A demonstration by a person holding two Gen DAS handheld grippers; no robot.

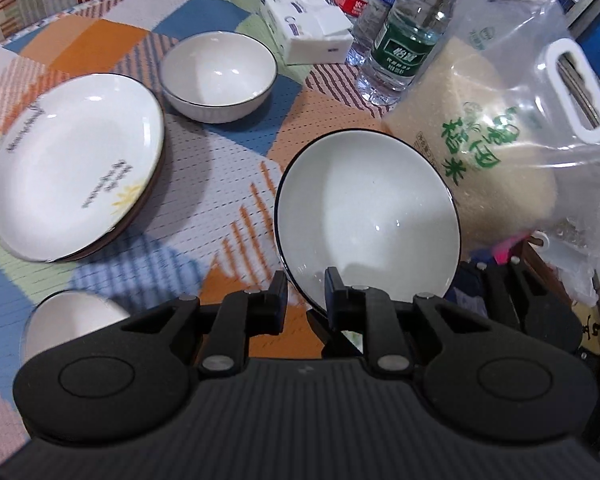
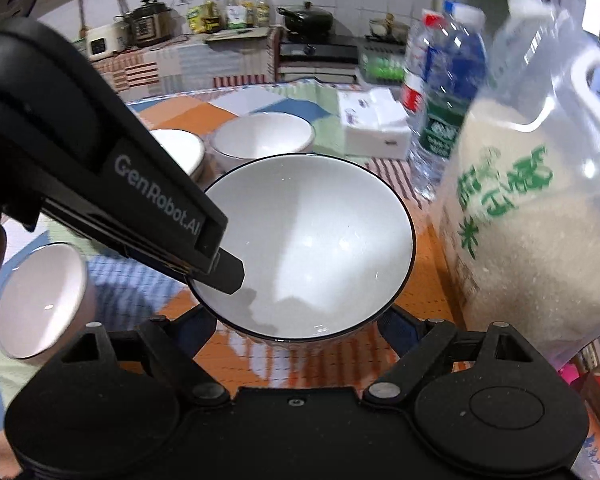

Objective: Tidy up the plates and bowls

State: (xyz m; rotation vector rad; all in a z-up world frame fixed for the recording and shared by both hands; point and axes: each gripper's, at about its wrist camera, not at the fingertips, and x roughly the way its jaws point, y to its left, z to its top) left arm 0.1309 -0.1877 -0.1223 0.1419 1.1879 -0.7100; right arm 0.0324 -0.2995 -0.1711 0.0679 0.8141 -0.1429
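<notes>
My left gripper (image 1: 306, 294) is shut on the near rim of a white bowl with a black rim (image 1: 366, 218) and holds it tilted above the table. In the right wrist view the same bowl (image 2: 312, 248) fills the middle, with the left gripper's fingers (image 2: 220, 266) pinching its left rim. My right gripper (image 2: 300, 332) is open, its fingers spread wide under the bowl's near edge. A second white bowl (image 1: 218, 76) stands beyond. A stack of white plates (image 1: 76, 164) lies at the left. A small white bowl (image 1: 72, 320) sits at the near left.
A clear bag of rice (image 1: 500, 152) stands close on the right of the held bowl. Water bottles (image 1: 404, 36) and a tissue pack (image 1: 308, 28) stand at the back. A patchwork cloth (image 1: 228, 184) covers the table. A kitchen counter (image 2: 236, 36) lies beyond.
</notes>
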